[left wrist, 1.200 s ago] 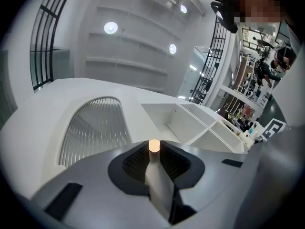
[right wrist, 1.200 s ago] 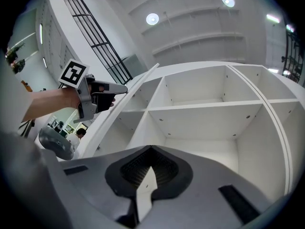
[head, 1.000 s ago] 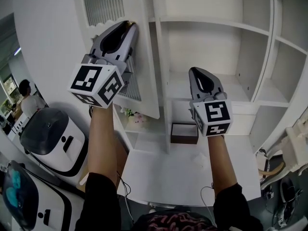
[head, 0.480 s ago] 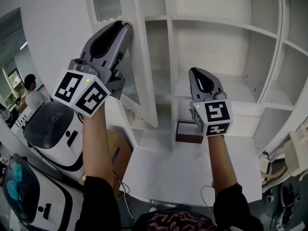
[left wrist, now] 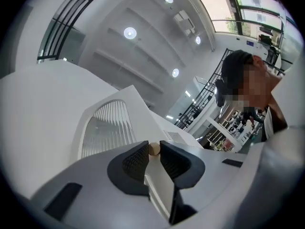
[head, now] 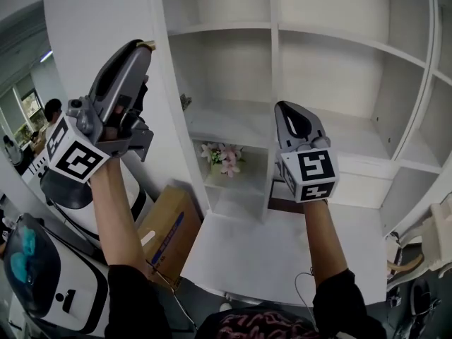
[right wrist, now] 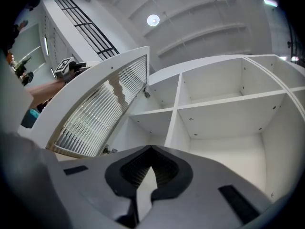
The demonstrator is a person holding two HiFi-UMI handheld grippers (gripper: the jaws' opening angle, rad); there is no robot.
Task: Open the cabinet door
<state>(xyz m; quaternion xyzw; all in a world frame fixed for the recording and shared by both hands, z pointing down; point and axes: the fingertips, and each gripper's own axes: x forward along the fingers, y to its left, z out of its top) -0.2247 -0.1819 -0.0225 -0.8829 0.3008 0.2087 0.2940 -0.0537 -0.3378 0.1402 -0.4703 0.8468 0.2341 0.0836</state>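
The white cabinet door (head: 99,13), with a ribbed glass pane (left wrist: 102,128), stands swung far out to the left. My left gripper (head: 143,46) is up at the door's edge, shut on its small round tan knob (left wrist: 154,149), which sits between the dark pads (left wrist: 134,160). From the right gripper view the open door (right wrist: 105,109) hangs at the left of the bare shelves. My right gripper (head: 284,109) hovers in front of the open cabinet, shut with nothing in it, its tips meeting (right wrist: 151,149).
White open shelving (head: 339,48) fills the view ahead. Pink flowers (head: 224,157) and a dark brown box (head: 282,205) sit on low shelves. A cardboard box (head: 166,232) leans below the door. White rounded machines (head: 42,288) and a person (head: 51,111) are at the left.
My left gripper has swept to the left with the knob, swinging the door wide and baring the left shelves. The right gripper has barely shifted in the view.
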